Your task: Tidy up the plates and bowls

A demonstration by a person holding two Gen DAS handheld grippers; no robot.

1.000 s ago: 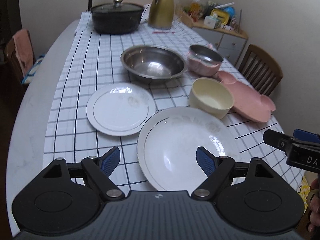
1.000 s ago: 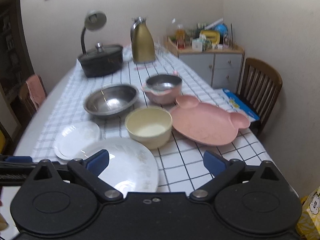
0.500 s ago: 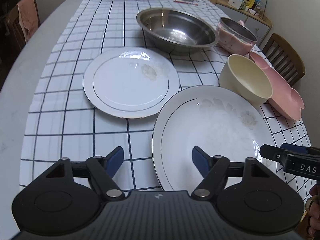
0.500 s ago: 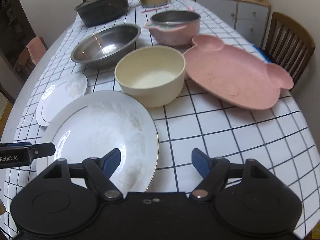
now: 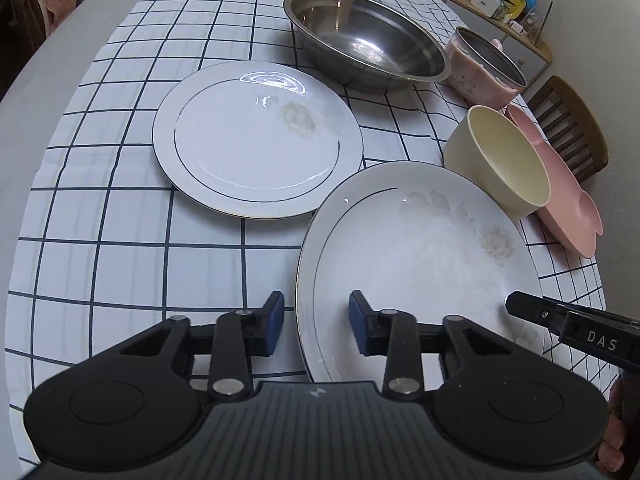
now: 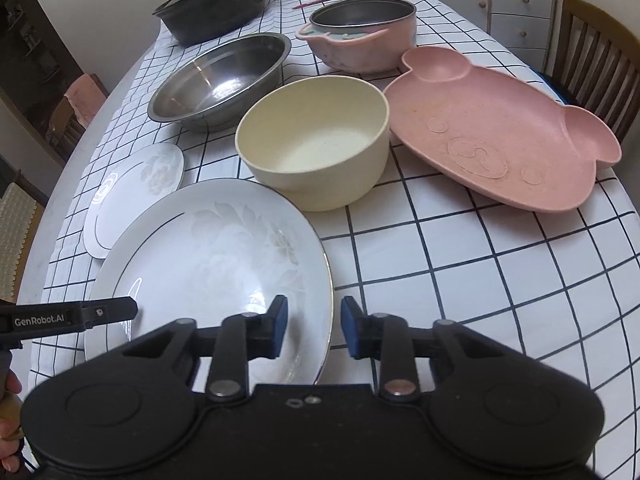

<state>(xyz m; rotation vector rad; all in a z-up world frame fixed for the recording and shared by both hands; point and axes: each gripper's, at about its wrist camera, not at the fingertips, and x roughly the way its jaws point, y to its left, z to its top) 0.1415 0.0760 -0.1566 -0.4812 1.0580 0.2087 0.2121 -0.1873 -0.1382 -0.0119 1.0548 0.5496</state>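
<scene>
While straddling the glossy round large plate [image 5: 420, 248] rim | left gripper [image 5: 316, 322], right gripper [image 6: 314, 326]: both narrowly parted, not clamped

a home dining room: a rounded worktop [image 6: 460, 248] under a checked cloth carries crockery and a lidded black pot [image 6: 212, 2], wooden dining chairs [image 6: 596, 44] stand at its sides, and a grey drawer cabinet [image 6: 516, 4] with household clutter sits far right.

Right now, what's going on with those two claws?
Left gripper, right gripper: open, straddling opposite rims of large plate. Plate flat on cloth. Cream bowl close behind.
</scene>
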